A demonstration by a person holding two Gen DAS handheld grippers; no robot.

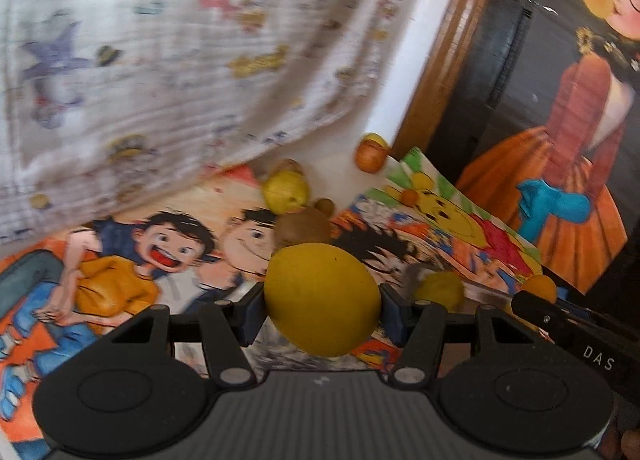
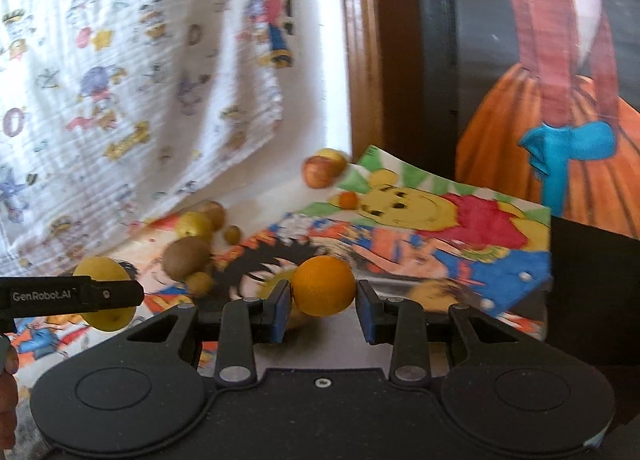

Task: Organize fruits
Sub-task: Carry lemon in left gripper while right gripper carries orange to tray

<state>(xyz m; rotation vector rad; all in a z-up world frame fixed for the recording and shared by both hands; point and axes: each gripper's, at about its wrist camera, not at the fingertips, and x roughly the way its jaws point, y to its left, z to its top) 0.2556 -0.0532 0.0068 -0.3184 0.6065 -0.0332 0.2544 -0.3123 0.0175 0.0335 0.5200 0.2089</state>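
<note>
Right now the left claw (image 1: 322, 310) is gripping a lemon (image 1: 322, 298) at lower centre of its frame, while the right claw (image 2: 324, 302) is pinching a small orange (image 2: 324, 286) at the centre of its own. With both fruits round and smooth, one could be slipping out over the cartoon-covered desk (image 2: 440, 244), scattering the kiwi (image 2: 186, 256) cluster nearby.

A cartoon-printed white cloth (image 1: 160, 59) hangs beside a brown wooden frame (image 1: 448, 59).
</note>
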